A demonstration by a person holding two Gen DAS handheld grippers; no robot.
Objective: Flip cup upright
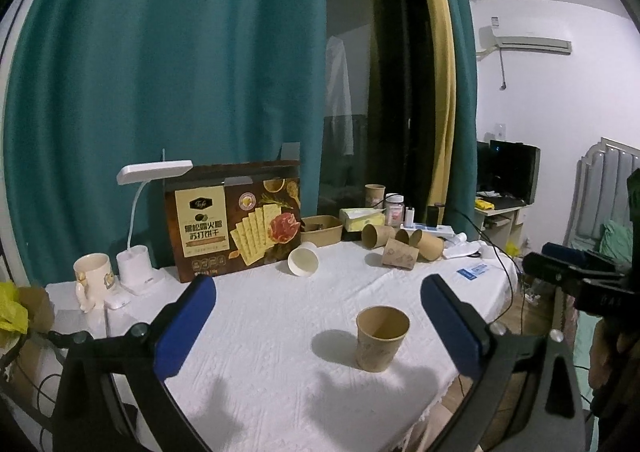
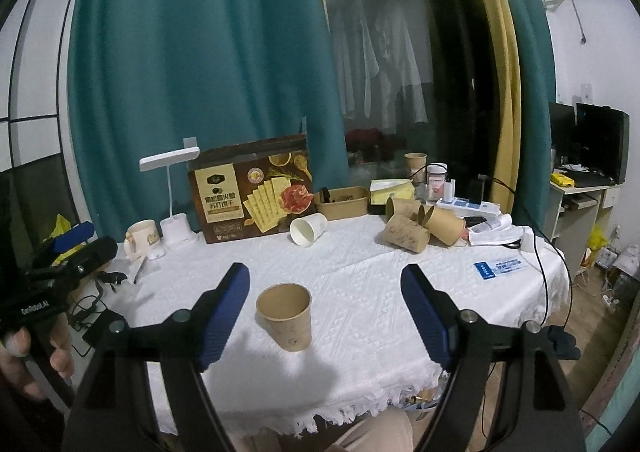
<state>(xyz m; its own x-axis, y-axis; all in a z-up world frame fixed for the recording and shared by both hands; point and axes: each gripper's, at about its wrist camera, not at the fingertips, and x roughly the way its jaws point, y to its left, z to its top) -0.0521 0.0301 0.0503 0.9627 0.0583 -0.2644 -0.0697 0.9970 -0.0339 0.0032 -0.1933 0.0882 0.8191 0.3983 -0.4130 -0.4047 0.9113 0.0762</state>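
The brown printed paper cup [image 1: 382, 338] stands mouth-up on the near part of the desk [image 1: 280, 392], apart from everything else, so the flip looks already done. Both tongs are spread wide and hold nothing: the left tongs [image 1: 318, 326] frame the cup from its left, the right tongs [image 2: 326, 312] from its right, with neither blue pad [image 2: 224, 312] touching it. The cup is judged light and thin-walled; it would crush under a hard squeeze and tip at a slight nudge, so a gentle hold across the mid-wall, just under the stiffer rolled rim, suits it best. The white textured tablecloth [image 2: 360, 272] gives a soft, slightly grippy footing and could bunch if dragged. At the far edge lie several tipped brown paper cups [image 2: 408, 234], a white paper cup on its side [image 2: 306, 230], a brown cracker box [image 2: 252, 194], a cream mug [image 2: 140, 240] and a white desk lamp [image 2: 172, 192], all well apart from the upright cup. Teal curtains [image 1: 160, 52] hang behind.
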